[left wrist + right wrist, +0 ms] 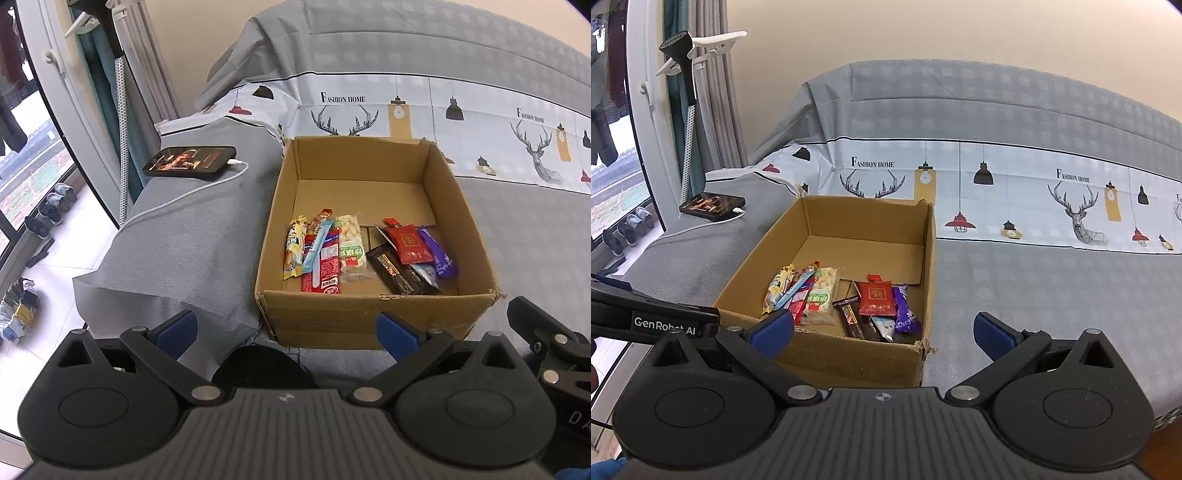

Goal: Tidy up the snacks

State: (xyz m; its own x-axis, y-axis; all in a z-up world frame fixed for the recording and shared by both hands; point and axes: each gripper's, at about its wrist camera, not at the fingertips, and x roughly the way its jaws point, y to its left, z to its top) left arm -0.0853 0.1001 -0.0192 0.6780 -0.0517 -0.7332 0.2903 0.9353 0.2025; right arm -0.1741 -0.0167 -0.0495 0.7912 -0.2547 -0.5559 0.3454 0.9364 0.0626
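Left wrist view: your left gripper hangs wide and empty before the cardboard box's near wall; the snacks lie along it, long axes pointing away (right gripper, equally wide, sits right of them).

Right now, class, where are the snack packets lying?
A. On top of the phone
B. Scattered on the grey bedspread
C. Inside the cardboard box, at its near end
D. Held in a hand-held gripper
C: the snack packets lie on the floor of the open cardboard box, near its front wall; both hand-held grippers are open and hold nothing.
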